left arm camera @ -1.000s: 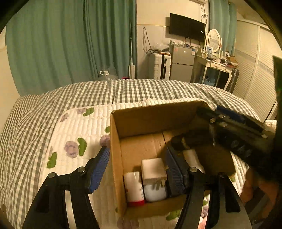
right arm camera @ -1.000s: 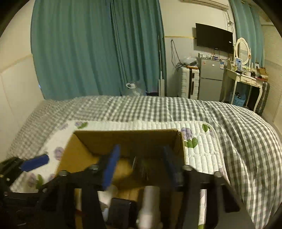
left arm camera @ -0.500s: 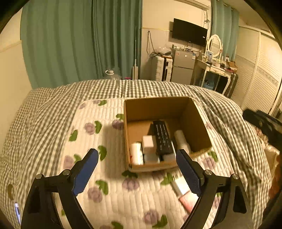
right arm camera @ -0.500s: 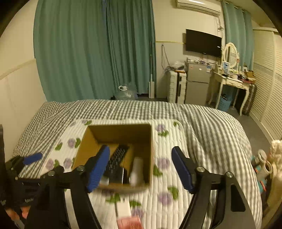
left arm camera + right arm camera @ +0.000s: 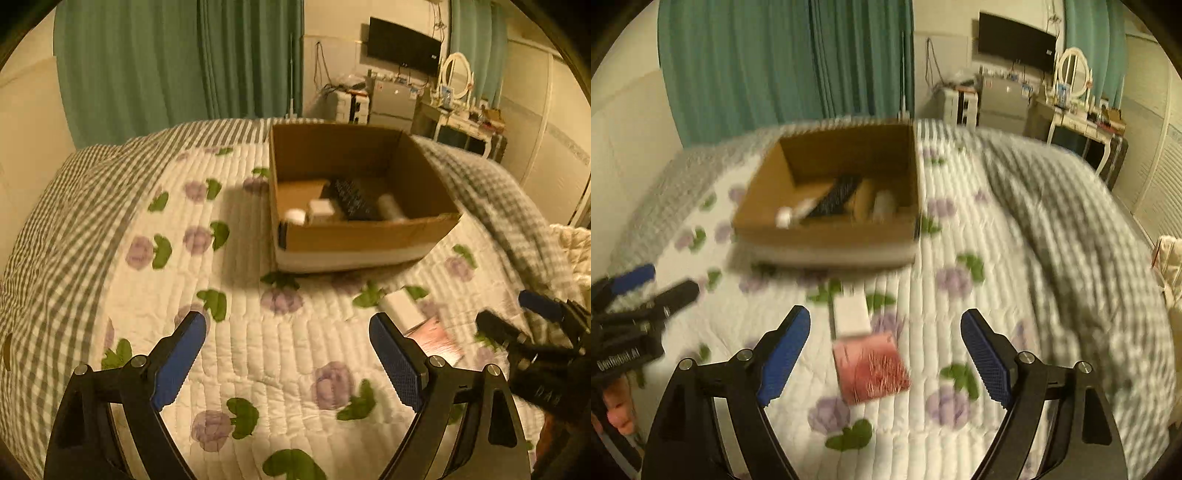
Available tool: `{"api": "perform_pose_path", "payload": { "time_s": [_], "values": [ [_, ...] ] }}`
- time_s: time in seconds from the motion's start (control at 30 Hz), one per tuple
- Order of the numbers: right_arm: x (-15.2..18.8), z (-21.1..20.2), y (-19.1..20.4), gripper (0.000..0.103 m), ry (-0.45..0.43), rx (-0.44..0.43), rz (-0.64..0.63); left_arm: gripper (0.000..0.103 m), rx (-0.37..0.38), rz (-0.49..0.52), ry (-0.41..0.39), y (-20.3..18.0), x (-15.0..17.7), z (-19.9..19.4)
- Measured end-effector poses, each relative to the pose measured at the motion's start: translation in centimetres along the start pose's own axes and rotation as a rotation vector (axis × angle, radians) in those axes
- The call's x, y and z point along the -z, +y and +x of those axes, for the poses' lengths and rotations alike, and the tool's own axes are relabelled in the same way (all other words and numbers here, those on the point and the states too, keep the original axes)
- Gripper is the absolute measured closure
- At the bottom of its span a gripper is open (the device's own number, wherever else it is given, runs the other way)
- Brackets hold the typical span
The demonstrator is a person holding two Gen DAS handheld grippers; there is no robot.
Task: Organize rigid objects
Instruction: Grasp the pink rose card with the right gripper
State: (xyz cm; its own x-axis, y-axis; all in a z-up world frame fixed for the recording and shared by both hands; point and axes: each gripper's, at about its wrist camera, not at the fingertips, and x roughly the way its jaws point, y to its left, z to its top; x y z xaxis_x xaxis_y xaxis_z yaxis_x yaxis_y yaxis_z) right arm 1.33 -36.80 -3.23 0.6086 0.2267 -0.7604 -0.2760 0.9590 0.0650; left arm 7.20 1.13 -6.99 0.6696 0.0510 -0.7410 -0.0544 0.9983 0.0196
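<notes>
Hovering above the quilted bed, the right claw (image 5: 884, 354) is held wide and empty, with a pink packet (image 5: 871, 369) lying on the quilt (image 5: 960, 229) between its blue pads and a white box (image 5: 851, 312) touching the packet's far edge. The left claw (image 5: 288, 354) is likewise spread wide and carries nothing; only bare quilt is framed between its fingers, the white box (image 5: 400, 308) and pink packet (image 5: 436, 338) being just beside its right finger. Toward the far side of the quilt a cardboard box (image 5: 827, 236) is set, open at the top. Inside it a black remote (image 5: 352, 199) is laid lengthwise, with a white cylinder (image 5: 389, 206) on one side and a white block (image 5: 321, 208) and a white-capped bottle (image 5: 295, 216) on the other; finer detail is lost to blur. The step in hand is judged to be the approach to the two loose items. For the next move, the right claw would need to be lowered over the pink packet, closed across its thin sides, and the packet carried into the free space of the cardboard box.
</notes>
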Motion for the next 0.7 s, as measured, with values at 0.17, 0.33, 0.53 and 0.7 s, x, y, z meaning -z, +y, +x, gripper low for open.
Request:
{"api": "perform_pose_path", "payload": {
  "time_s": [0.17,0.33,0.53,0.7],
  "values": [
    [2.4,5.0,0.7,0.019,0.116,-0.014,-0.031,0.011,-0.013,0.047,-0.005,-0.4,1.5,1.4],
    [3.6,8.9,1.0,0.019,0.224,-0.019,-0.033,0.011,0.005,0.034,0.017,-0.2,2.0,2.6],
    [4.7,11.1,1.8,0.019,0.258,-0.007,-0.069,0.011,0.010,0.015,0.039,0.1,2.2,3.1],
    [5.1,10.1,1.7,0.030,0.228,0.012,-0.084,0.011,0.018,-0.012,0.059,0.2,2.1,2.9]
  ]
}}
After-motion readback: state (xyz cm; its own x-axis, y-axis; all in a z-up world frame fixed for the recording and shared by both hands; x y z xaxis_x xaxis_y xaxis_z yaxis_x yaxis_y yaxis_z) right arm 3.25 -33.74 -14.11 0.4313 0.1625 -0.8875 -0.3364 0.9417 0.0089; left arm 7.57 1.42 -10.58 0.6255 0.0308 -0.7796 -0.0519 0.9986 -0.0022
